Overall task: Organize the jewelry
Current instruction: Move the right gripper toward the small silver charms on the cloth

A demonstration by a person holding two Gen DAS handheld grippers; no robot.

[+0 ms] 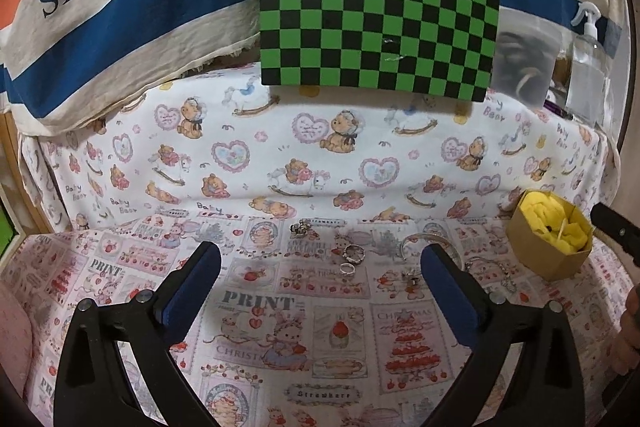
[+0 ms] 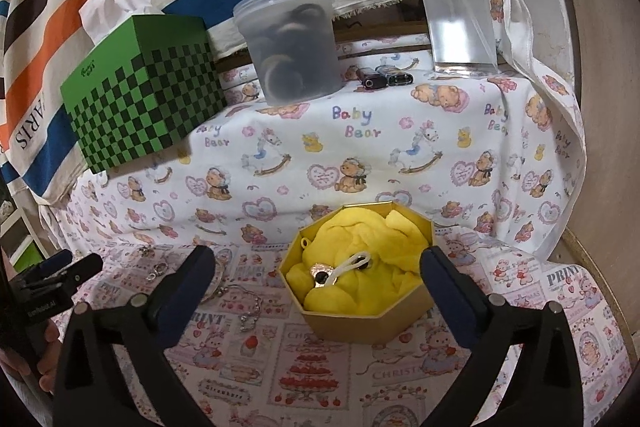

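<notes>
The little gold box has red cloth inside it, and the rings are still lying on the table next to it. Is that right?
Not quite. The cloth inside the gold box is yellow, not red; the right wrist view shows it plainly. The rest holds: the rings do lie on the table beside the box, as the left wrist view shows.

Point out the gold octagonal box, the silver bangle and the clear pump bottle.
gold octagonal box (image 2: 344, 327), right wrist view, front wall.
silver bangle (image 1: 416, 237), left wrist view, visible upper arc.
clear pump bottle (image 2: 460, 23), right wrist view, body.
</notes>
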